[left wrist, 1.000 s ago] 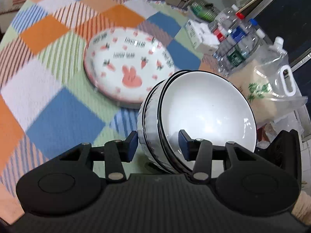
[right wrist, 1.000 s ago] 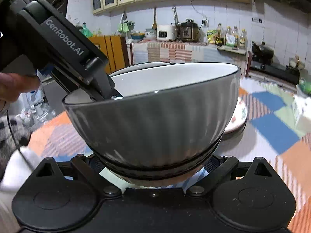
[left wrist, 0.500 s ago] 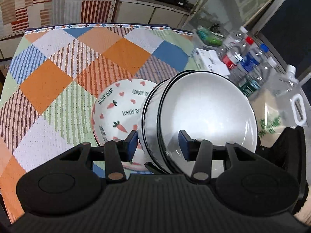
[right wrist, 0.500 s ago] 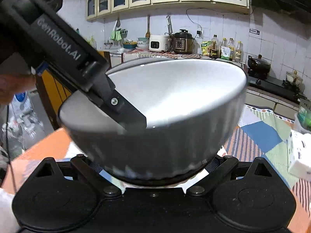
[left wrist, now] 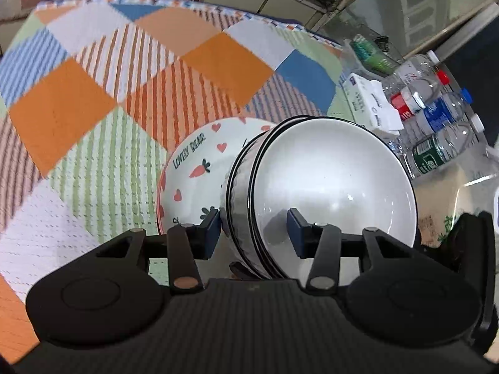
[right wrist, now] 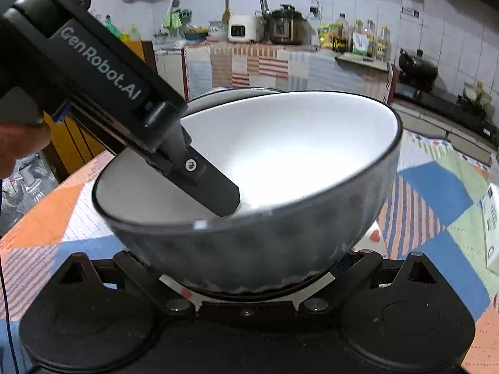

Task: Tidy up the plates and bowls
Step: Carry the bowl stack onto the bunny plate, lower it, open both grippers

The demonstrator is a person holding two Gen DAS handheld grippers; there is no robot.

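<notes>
Ribbed grey bowls (left wrist: 312,187), nested, round.

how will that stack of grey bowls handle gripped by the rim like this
The bowl stack looks glazed and glossy, so probably slippery and breakable. Nested bowls held at one rim by the left gripper are likely heavy and may tilt or slide apart.

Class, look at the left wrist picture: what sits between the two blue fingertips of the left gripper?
In the left wrist view, the rims of the stacked bowls sit between the left gripper fingertips, one outside, one inside.
</notes>
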